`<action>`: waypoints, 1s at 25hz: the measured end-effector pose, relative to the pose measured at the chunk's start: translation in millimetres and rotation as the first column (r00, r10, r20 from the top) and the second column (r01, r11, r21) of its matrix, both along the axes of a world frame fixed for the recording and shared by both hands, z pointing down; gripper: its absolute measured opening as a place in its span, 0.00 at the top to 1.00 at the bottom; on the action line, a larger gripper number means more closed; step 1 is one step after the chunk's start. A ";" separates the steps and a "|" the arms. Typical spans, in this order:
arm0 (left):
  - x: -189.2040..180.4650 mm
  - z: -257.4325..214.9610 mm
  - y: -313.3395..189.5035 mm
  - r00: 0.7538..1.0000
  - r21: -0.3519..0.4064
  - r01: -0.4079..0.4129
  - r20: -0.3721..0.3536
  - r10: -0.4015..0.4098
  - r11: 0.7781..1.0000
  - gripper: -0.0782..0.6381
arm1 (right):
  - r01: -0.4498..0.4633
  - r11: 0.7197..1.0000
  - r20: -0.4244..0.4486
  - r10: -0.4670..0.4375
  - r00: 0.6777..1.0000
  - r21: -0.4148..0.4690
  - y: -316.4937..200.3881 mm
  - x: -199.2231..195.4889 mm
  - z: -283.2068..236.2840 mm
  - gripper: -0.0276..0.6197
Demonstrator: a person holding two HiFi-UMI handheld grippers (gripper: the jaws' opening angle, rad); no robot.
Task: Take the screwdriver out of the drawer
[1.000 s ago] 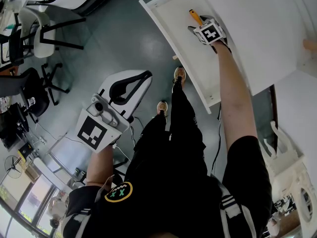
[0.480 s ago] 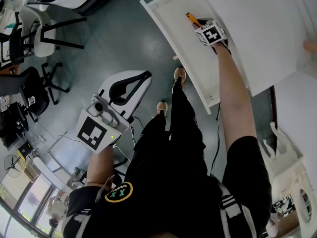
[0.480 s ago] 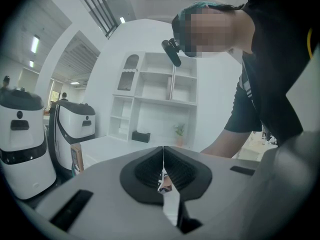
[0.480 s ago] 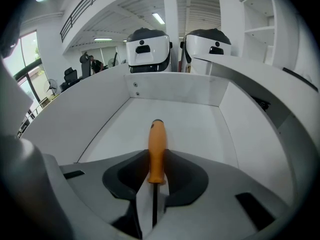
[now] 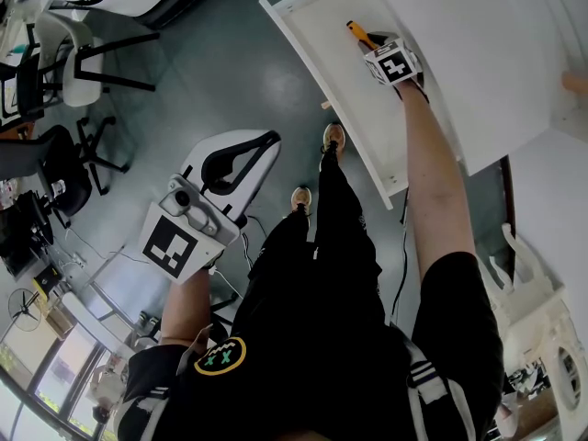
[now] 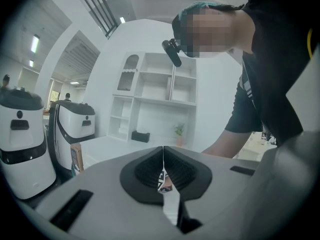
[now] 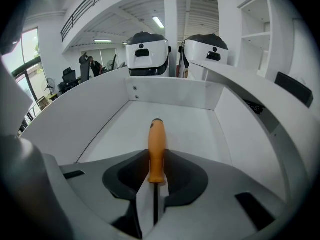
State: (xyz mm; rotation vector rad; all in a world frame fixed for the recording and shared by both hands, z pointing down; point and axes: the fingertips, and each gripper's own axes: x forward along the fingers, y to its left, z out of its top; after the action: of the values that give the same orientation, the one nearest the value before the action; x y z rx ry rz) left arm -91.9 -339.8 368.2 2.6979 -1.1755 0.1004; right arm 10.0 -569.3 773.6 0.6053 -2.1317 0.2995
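Clamping the orange screwdriver (image 7: 156,144), the right claw (image 7: 156,176) sits inside the walled drawer (image 7: 175,91); left claw (image 6: 163,159) closed, empty.

Walls of the drawer (image 7: 170,96) close in at both sides and ahead; overhead is open.

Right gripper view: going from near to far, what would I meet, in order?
right tool → screwdriver, gripped in it with its orange handle sticking out ahead → back wall of the drawer → two white machines beyond
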 end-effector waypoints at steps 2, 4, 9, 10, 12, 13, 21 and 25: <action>0.5 -1.3 1.3 1.000 0.003 -0.003 0.000 0.003 1.000 0.86 | -0.008 1.000 0.005 0.008 1.000 0.008 -0.2 2.0 -5.2 0.78; 1.3 -3.3 3.2 1.000 0.008 -0.007 -0.003 0.007 1.000 0.86 | -0.012 1.000 0.016 0.012 1.000 0.021 0.0 2.1 -11.9 0.78; 4.6 -10.3 10.0 1.000 0.025 -0.012 -0.005 0.012 1.000 0.86 | -0.016 0.998 0.059 0.013 0.998 0.066 2.8 -0.5 -38.3 0.78; 5.4 -12.2 11.3 1.000 0.031 -0.013 -0.005 0.014 0.999 0.86 | -0.019 0.997 0.065 0.014 0.998 0.079 2.5 0.4 -43.5 0.78; 6.4 -16.0 13.9 1.000 0.040 -0.014 -0.006 0.014 0.999 0.86 | -0.027 0.995 0.079 0.020 0.997 0.099 3.6 1.6 -54.8 0.78; 6.8 -17.7 15.4 1.000 0.043 -0.014 -0.007 0.014 0.999 0.86 | -0.031 0.994 0.087 0.022 0.996 0.108 5.0 1.9 -60.6 0.78; 11.6 -32.0 33.4 1.000 0.069 -0.022 0.001 0.022 0.997 0.86 | -0.047 0.981 0.158 0.017 0.987 0.187 24.3 2.3 -112.3 0.78; 12.4 -35.4 42.2 1.000 0.081 -0.025 0.009 0.024 0.996 0.86 | -0.059 0.971 0.200 0.012 0.980 0.230 38.5 3.4 -144.2 0.78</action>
State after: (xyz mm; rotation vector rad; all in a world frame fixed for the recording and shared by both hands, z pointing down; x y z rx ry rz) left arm -79.5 -297.6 332.9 2.7853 -1.1734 0.0685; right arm 13.5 -530.8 629.5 0.7784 -2.3697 0.1302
